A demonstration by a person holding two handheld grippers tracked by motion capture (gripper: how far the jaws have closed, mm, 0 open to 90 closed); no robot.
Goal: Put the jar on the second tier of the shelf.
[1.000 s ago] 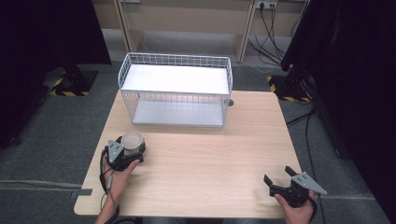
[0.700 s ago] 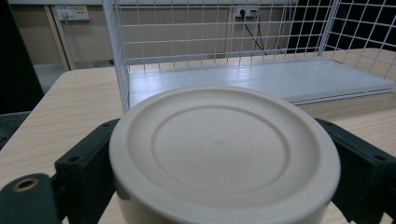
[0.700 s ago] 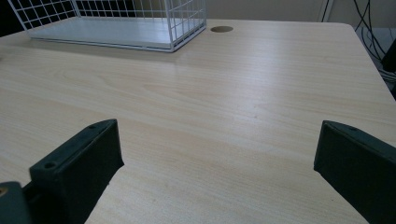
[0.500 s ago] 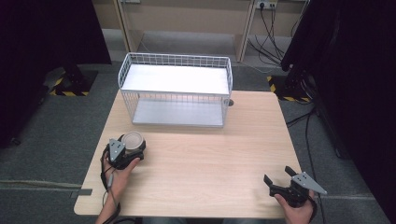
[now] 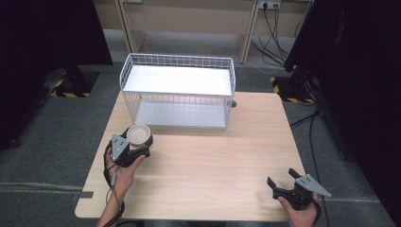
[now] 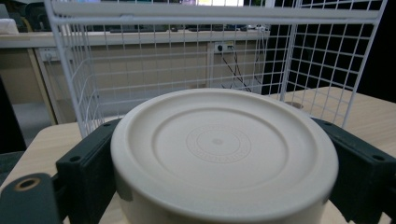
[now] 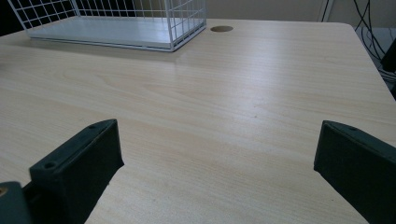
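Note:
A round cream bowl (image 5: 138, 134), bottom up with ringed marks on its base (image 6: 219, 140), sits between the jaws of my left gripper (image 5: 137, 141), which is shut on its sides at the table's left. Straight ahead of it stands a white wire rack (image 5: 176, 57) with two flat shelves, close behind the bowl in the left gripper view (image 6: 74, 70). At the front right corner of the table my right gripper (image 5: 281, 177) is held open, nothing but bare wood between its jaws (image 7: 219, 154).
The light wooden table (image 5: 213, 151) has a round cable hole (image 5: 233, 102) just right of the rack, also seen in the right gripper view (image 7: 221, 29). Dark curtains, cables and grey floor surround the table. The rack's corner (image 7: 177, 28) lies far ahead of the right gripper.
My left gripper has carried the bowl a little forward, toward the rack. The right gripper has stayed in place and open.

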